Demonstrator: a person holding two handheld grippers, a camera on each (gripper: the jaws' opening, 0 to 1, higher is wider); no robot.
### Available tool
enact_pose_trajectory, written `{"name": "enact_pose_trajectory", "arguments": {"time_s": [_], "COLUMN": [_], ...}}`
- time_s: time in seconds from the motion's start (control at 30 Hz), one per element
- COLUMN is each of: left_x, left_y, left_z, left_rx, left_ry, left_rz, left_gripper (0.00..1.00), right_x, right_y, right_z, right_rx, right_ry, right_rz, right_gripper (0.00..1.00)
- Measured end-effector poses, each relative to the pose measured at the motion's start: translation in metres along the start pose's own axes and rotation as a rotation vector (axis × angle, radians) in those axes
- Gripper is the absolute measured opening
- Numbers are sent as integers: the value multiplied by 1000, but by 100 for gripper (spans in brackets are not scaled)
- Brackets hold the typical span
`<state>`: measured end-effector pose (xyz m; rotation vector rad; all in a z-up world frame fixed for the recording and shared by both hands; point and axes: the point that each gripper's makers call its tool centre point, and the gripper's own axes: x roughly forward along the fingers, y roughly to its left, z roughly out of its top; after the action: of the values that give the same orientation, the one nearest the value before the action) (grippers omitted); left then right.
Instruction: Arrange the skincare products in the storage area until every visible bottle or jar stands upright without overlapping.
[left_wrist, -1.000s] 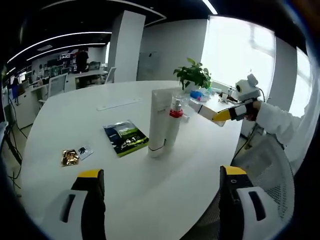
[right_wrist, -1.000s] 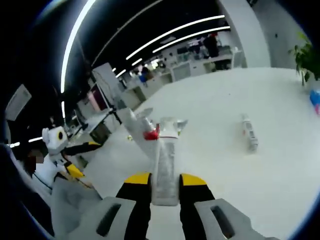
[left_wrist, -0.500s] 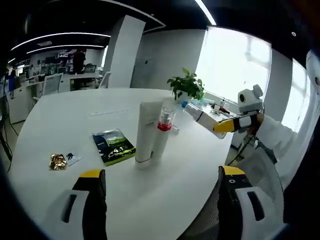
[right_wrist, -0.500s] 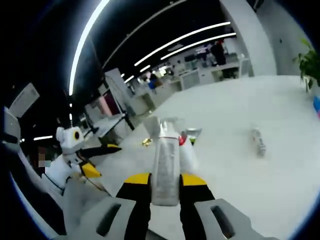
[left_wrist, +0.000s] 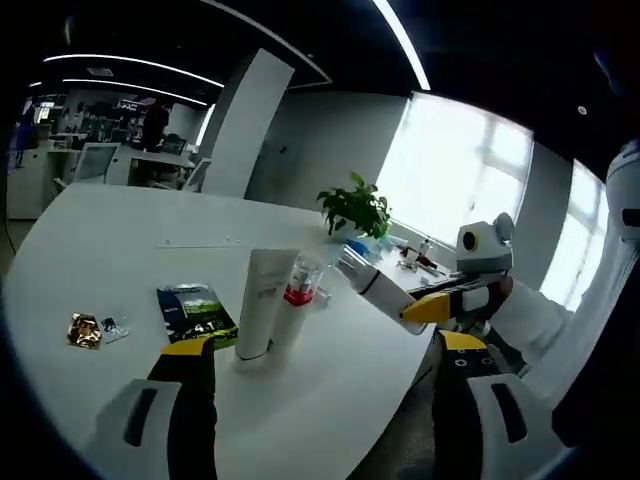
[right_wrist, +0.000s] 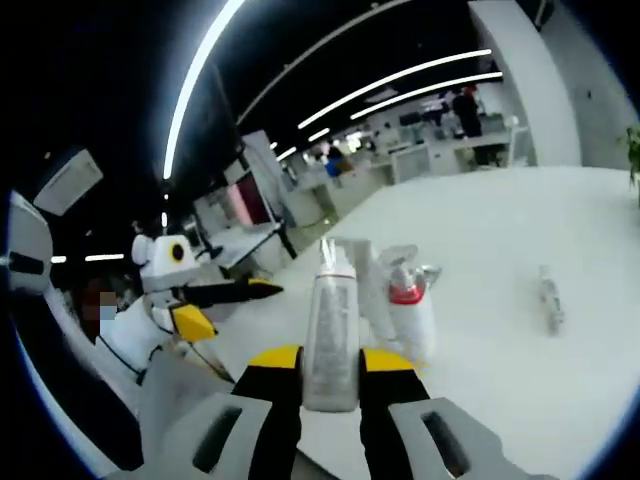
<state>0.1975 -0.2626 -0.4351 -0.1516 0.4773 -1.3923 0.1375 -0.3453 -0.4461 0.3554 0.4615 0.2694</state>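
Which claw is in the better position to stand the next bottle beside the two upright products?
The right claw. It is shut on a grey bottle and holds it just short of the white tube and the red-collared bottle on the table. The left claw is open and empty.

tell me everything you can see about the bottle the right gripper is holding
The slim pale frosted bottle has a white cap end and faint grey print, plastic by its look. The right gripper clamps its lower body between yellow-tipped jaws. In the left gripper view it is held tilted in the air, above the white table, beside two upright products.
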Motion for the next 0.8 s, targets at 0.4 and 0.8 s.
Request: {"name": "enact_pose_trajectory", "arguments": {"time_s": [0.4, 0.8], "left_x": [19, 30], "left_y": [-15, -28], "left_z": [9, 6], "left_rx": [-76, -139], "left_ry": [-29, -39], "left_rz": [-84, -135], "left_gripper": [71, 54], "right_x": [16, 30], "right_y": [24, 50], "right_z": [-10, -9], "right_rx": [-55, -113], "right_ry": [44, 40], "right_rz": [55, 93], "right_gripper": [13, 13]}}
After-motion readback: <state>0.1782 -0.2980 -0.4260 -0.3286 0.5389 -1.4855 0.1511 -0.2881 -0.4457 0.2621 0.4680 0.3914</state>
